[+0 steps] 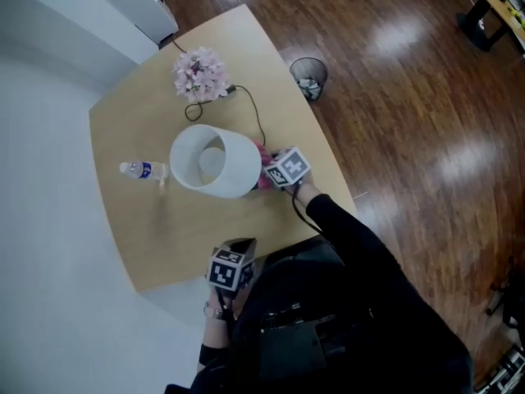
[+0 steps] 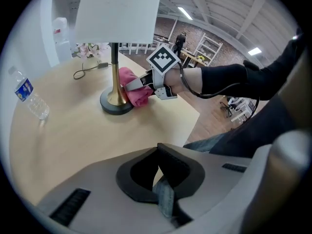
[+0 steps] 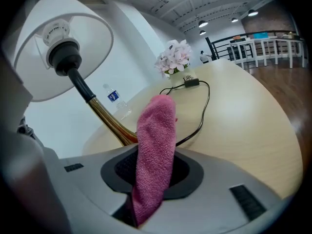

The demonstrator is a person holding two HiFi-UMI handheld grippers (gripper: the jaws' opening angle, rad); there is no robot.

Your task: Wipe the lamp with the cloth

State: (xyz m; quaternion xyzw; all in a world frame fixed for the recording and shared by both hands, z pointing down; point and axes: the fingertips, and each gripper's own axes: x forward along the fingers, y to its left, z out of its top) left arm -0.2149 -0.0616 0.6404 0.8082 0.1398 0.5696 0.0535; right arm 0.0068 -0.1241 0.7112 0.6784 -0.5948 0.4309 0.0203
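Bin with pale litter beside table; cloth in right claw.

Left claw pinched shut, angled down; right claw clamps cloth.

Only "Life" on the flower pot; print on the bottle illegible.

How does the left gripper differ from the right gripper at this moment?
The right gripper is shut on the pink cloth; the left gripper is shut on nothing. The right gripper is beside the lamp's brass stem; the left gripper is apart from it, at the table's near edge. Both carry a marker cube.
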